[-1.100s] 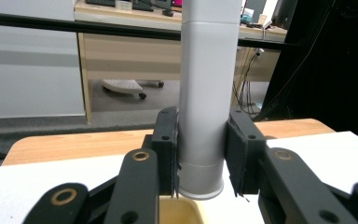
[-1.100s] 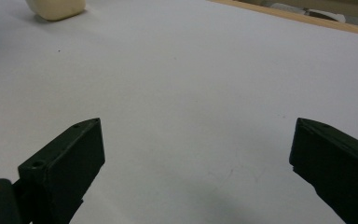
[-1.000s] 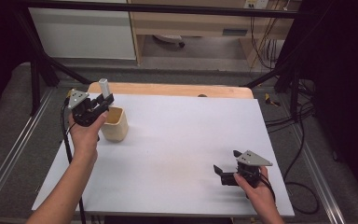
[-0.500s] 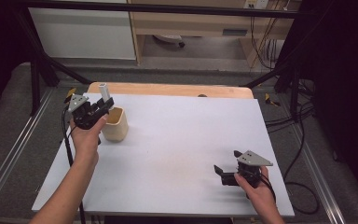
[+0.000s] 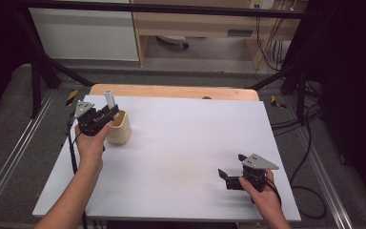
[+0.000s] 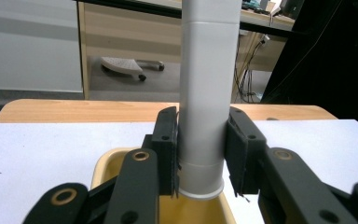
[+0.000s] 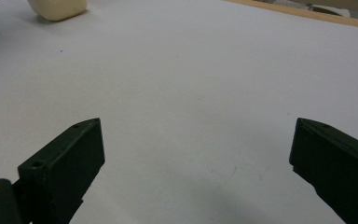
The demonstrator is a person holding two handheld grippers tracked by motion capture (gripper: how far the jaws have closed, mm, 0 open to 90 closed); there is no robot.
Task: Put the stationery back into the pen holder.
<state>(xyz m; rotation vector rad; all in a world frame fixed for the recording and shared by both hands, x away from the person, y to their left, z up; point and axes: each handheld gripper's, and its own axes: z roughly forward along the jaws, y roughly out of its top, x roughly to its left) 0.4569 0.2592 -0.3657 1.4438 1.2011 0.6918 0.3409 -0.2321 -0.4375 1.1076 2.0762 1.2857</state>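
Barely shifted since a second ago, the left gripper (image 5: 106, 116) clamps its jaws on an upright white tube (image 6: 208, 93) just above the cream cup (image 5: 119, 130) near the worktop's (image 5: 190, 143) far left corner. Lowering and release remain. The right gripper (image 5: 233, 177) idles wide open, empty, near the right edge.

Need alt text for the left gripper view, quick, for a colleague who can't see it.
The left gripper is shut on an upright white tube, whose lower end hangs just over the open mouth of a cream cup on the white table.
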